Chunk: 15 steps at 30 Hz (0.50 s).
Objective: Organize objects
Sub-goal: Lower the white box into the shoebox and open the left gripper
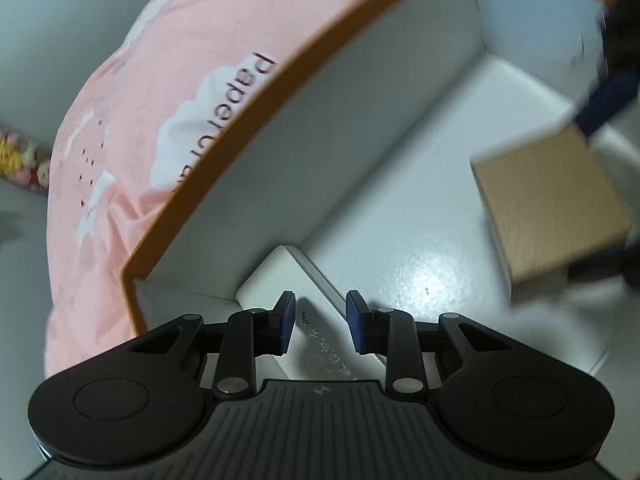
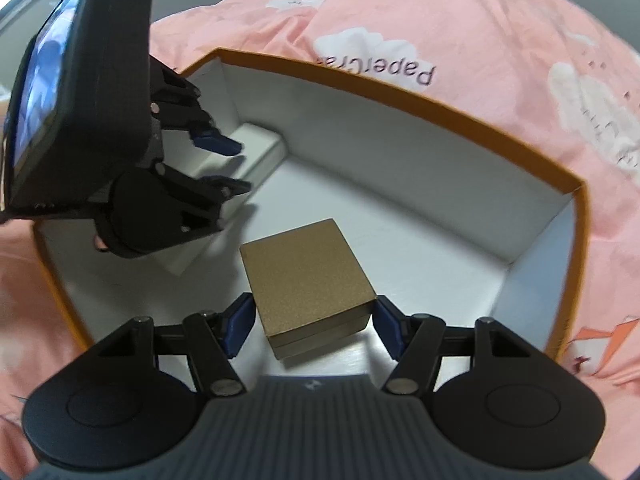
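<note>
- Right hand-held gripper (image 2: 314, 326): jaws clamped on the gold-brown box (image 2: 306, 280), one pad on each side. Box sat low inside the orange-rimmed storage box (image 2: 440, 114), near its front; contact with the floor could not be confirmed.
- Left hand-held gripper (image 1: 320, 322): jaws partly apart, straddling the flat white box (image 1: 280, 276); pads did not appear to press on it, so it read as released.
- White box lay against the left wall of the storage box, well apart from the gold-brown one.
- Storage box rested on a pink printed bedsheet (image 2: 460, 20), a soft base.
- Risk, judged: releasing the gold-brown box while tilted could tip it onto a corner.
- Risk, judged: the soft bed could let the storage box shift under pressure from either hand-held gripper.
</note>
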Tool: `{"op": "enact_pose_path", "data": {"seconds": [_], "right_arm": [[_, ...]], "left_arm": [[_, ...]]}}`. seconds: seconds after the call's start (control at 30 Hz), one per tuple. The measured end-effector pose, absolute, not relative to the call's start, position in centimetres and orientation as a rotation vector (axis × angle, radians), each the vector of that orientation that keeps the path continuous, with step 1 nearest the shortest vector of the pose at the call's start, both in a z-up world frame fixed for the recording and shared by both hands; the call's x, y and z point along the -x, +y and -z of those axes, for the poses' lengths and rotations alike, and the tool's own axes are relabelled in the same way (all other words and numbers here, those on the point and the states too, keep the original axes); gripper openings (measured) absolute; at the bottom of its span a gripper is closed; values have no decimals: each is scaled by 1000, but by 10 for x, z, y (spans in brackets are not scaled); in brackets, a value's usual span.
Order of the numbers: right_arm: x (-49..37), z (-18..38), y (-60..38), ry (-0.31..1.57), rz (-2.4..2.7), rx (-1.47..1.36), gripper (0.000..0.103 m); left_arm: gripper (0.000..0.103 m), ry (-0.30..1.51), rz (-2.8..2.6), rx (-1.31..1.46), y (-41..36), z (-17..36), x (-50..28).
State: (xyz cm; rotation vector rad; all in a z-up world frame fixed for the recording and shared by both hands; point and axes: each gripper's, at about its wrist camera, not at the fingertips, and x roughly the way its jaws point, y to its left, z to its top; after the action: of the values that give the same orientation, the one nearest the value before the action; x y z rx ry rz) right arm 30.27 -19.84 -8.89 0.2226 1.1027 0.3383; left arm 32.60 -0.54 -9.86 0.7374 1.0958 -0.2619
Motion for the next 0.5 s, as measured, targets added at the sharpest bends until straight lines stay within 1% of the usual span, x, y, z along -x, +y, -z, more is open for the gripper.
{"op": "enact_pose_path", "data": {"seconds": [0.13,0.27,0.4,0.5], "right_arm": [[-308,87,-191,1161,-431,-285,66],[-319,89,-179,1266,-480,-325,66],[-330,91,-174,1369,-481,-407,66],[-336,93,-169,1444,-481,-455,66]], "left_arm": [[34,1028,282,-478,23,58,-317],[34,930,222,-324,47,26,-299],[34,846,139,-210,75,9,-287],[34,806,58,-134,99,5,-285]]}}
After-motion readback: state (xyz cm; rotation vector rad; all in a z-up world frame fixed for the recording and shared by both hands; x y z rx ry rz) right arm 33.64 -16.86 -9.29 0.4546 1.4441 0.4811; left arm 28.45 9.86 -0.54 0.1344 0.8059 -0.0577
